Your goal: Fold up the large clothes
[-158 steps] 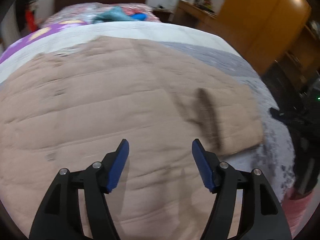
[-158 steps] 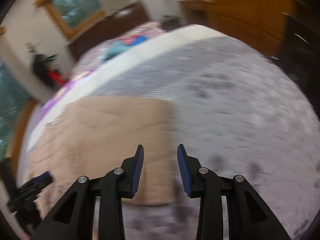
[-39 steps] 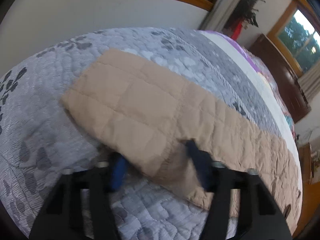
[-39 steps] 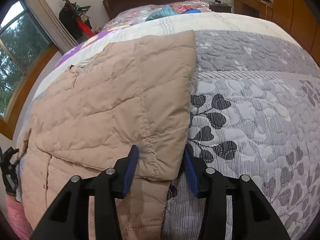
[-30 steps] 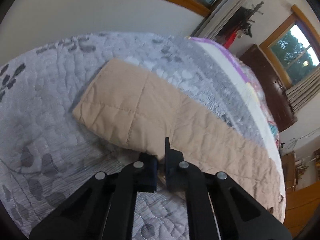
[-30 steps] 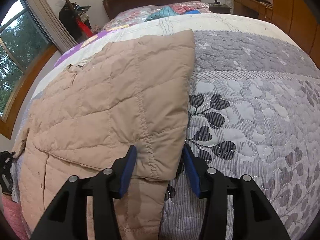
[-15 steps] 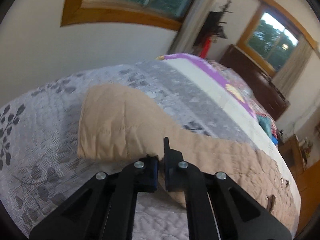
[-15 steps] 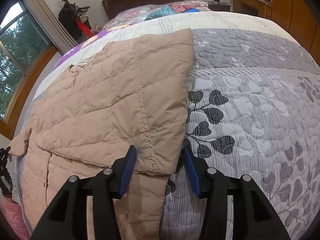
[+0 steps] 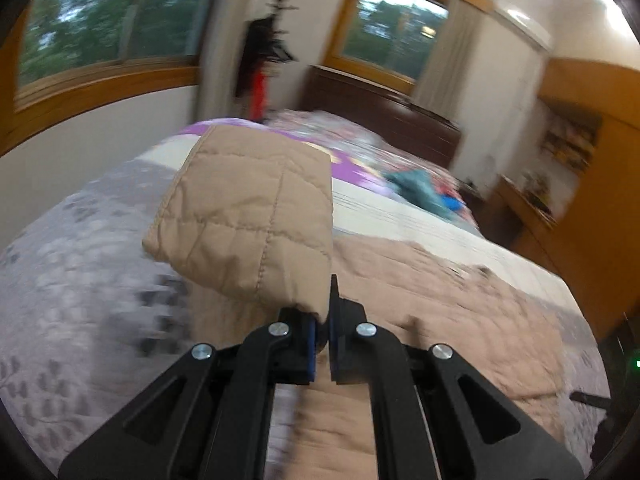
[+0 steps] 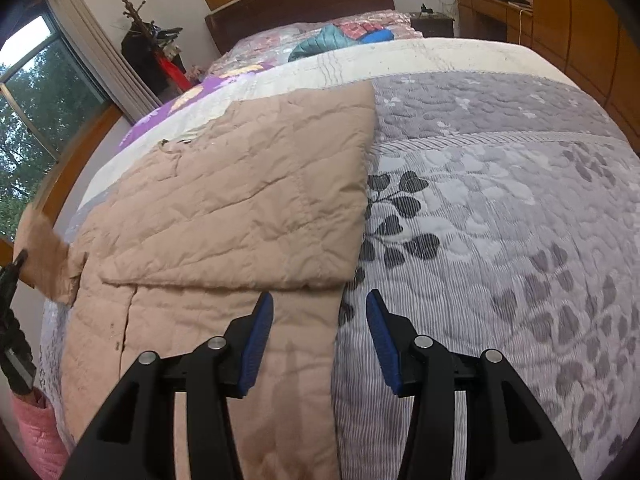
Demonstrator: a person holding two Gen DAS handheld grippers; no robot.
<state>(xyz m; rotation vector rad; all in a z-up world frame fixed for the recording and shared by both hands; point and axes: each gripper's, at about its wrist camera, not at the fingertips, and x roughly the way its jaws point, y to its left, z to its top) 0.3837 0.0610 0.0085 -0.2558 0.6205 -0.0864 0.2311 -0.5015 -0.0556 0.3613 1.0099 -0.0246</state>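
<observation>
A tan quilted coat lies spread on the bed, its right side folded over onto its body. In the left wrist view my left gripper is shut on the coat's sleeve end, which hangs lifted above the bed and the rest of the coat. My right gripper stands open just short of the folded flap's near corner, over the coat's right edge, with nothing between its fingers. At the far left of the right wrist view the raised sleeve end shows again, with the left gripper's black tip beside it.
The bed wears a grey leaf-patterned quilt. A teal garment lies near the dark headboard. A coat stand is by the window, wooden cabinets at the right. A pink sleeve shows low left.
My left gripper has lifted the sleeve end off the quilt and swung it up and over toward the coat's body. My right gripper has drawn back, so the folded corner no longer lies between its fingers.
</observation>
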